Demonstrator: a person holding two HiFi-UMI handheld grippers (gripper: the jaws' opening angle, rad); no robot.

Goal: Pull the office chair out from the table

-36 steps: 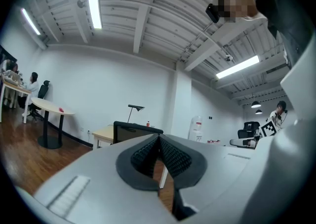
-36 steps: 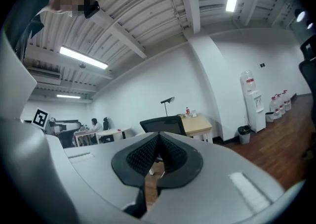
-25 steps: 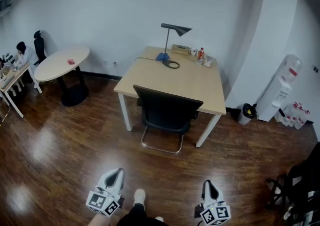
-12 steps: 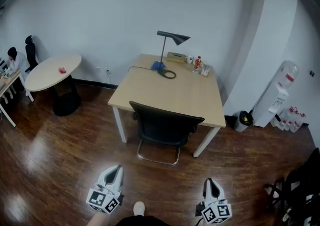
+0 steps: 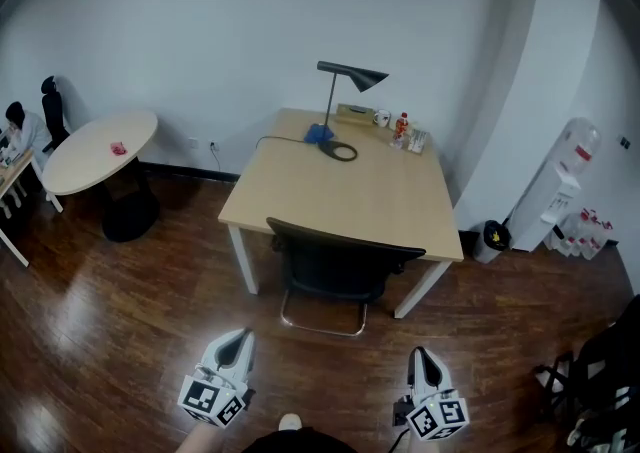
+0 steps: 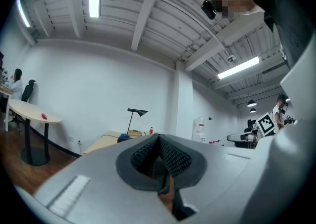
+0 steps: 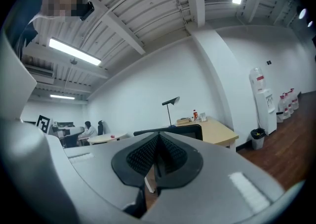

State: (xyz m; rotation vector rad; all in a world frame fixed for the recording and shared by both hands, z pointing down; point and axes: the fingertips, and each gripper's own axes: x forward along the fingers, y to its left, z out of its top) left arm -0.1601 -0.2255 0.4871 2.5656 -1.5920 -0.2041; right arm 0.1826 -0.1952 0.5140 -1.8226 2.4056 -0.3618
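- Office chair [image 5: 340, 266] sat mid-frame, tucked against the near edge of the table [image 5: 345, 186] — well apart from both grippers.
- Left gripper [image 5: 238, 341], bottom left — jaws clenched, nothing between them.
- Right gripper [image 5: 420, 353], bottom right, was the same: closed up, empty.

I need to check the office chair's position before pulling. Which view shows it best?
The head view: the whole office chair shows from above, pushed in at the table. The right gripper view catches only its backrest's top; the left gripper view shows none of it.
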